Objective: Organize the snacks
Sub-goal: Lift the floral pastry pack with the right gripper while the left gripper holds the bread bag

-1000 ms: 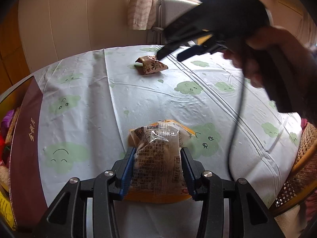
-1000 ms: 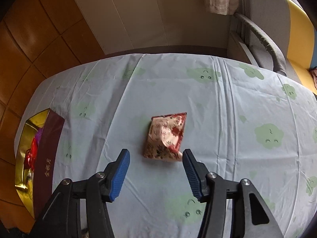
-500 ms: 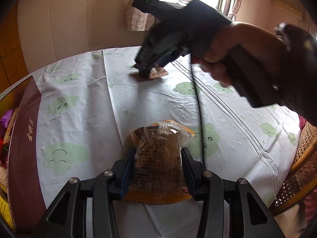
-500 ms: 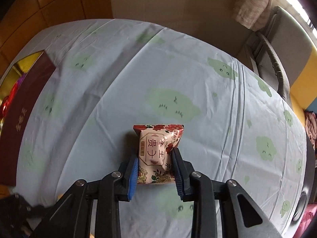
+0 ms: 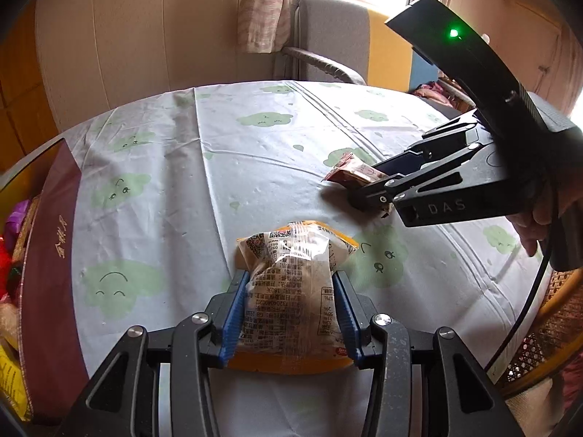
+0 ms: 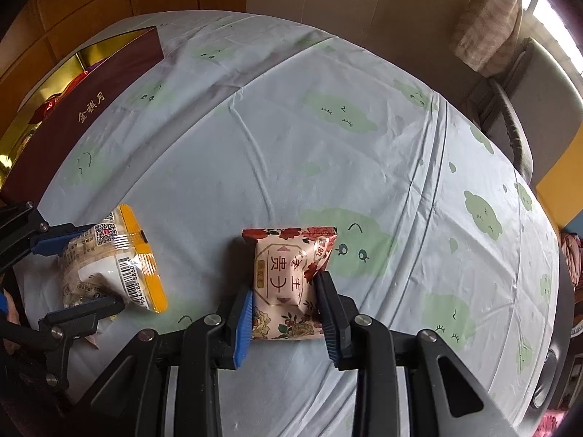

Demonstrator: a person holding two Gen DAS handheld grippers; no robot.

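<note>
A clear and orange snack packet (image 5: 291,247) lies on the table with my left gripper (image 5: 289,276) shut on its sides. The same packet (image 6: 142,273) and left gripper (image 6: 104,266) show at the left of the right wrist view. A pink floral snack packet (image 6: 288,255) sits between the blue pads of my right gripper (image 6: 284,287). Both pads touch it, and the jaws are opening slightly. In the left wrist view the right gripper (image 5: 368,185) holds that floral packet (image 5: 349,169) low over the cloth, right of the left gripper. A maroon box (image 6: 109,83) with a gold inside holds several snacks.
The round table wears a pale cloth with green clouds (image 6: 328,109). The maroon box (image 5: 54,225) stands along its left edge. A grey armchair (image 5: 328,36) is behind the table and a wicker chair (image 5: 546,327) at the right. A black cable (image 5: 524,320) hangs from the right gripper.
My right gripper closed on the floral packet, rolled, and came with it toward the near right side of the table, close to the left gripper. The left gripper and its packet stayed put.
</note>
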